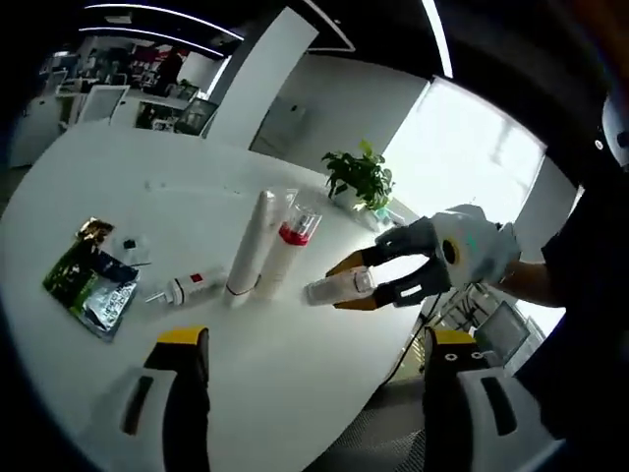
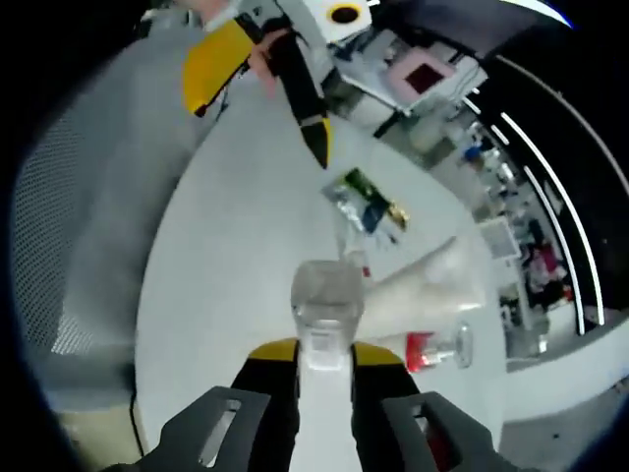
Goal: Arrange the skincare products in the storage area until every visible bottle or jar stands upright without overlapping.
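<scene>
Right hand-held gripper is clamped on a small clear bottle, held up off the white table. Left hand-held gripper hangs with jaws wide apart, nothing between them. Two white tubes and a red-labelled bottle lie side by side on the table (all flat), with a little dropper bottle and sachets nearby.
</scene>
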Demonstrator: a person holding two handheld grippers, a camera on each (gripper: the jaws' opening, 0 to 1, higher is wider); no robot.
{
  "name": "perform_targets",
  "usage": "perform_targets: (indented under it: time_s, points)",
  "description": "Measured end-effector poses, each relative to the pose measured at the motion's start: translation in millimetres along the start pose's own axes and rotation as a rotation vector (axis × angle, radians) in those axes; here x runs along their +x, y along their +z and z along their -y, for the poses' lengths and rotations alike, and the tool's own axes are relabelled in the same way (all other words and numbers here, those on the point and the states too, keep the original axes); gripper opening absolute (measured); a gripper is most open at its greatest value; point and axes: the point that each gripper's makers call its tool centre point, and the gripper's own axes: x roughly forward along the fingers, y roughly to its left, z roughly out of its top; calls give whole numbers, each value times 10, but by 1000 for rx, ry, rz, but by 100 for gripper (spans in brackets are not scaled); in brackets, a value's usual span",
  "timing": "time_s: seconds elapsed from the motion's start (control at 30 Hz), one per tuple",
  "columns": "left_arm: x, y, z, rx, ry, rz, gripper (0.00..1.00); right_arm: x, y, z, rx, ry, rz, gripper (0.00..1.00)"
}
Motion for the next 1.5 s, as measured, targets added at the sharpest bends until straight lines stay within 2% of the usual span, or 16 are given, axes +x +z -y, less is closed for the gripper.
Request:
perform_targets:
  time_s: [0.03, 0.1, 0.13, 0.17, 0.23, 0.33, 0.47, 0.57, 0.67, 0.83, 1.03, 1.33, 1.5]
  points:
    - [5, 31, -18, 39, 53, 5, 80, -8, 48, -7, 10, -4, 3, 10]
    - [16, 64, 13, 90, 101, 7, 75, -19, 132, -8, 17, -25, 4, 10]
    - [20, 77, 29, 103, 115, 9, 73, -18, 185, -19, 2, -29, -4, 10]
    - [36, 91, 91, 125, 109, 12, 73, -15, 216, -13, -8, -38, -10, 10]
    - [42, 130, 138, 143, 139, 19, 75, -3, 282, -9, -23, -47, -20, 10]
    - [37, 174, 156, 167, 174, 24, 69, -1, 392, -13, -26, -57, -21, 10]
    - [34, 166, 132, 152, 196, 8, 65, 12, 460, -33, -22, -71, -27, 10]
    - [-3, 118, 80, 139, 229, -24, 52, 15, 519, -39, -11, -81, -37, 10]
    - [-14, 118, 55, 128, 249, -26, 51, 18, 566, -26, -14, -96, -48, 10]
    - [-32, 124, 28, 136, 287, -36, 42, 10, 626, -9, -15, -119, -66, 10]
    - [-18, 171, 47, 144, 295, -29, 34, -25, 735, -6, -40, -147, -83, 10]
    - [-34, 190, 68, 164, 292, -15, 23, -75, 840, 5, -100, -174, -70, 11]
    - [-68, 232, 73, 167, 291, 20, 22, -111, 848, 58, -128, -200, -66, 11]
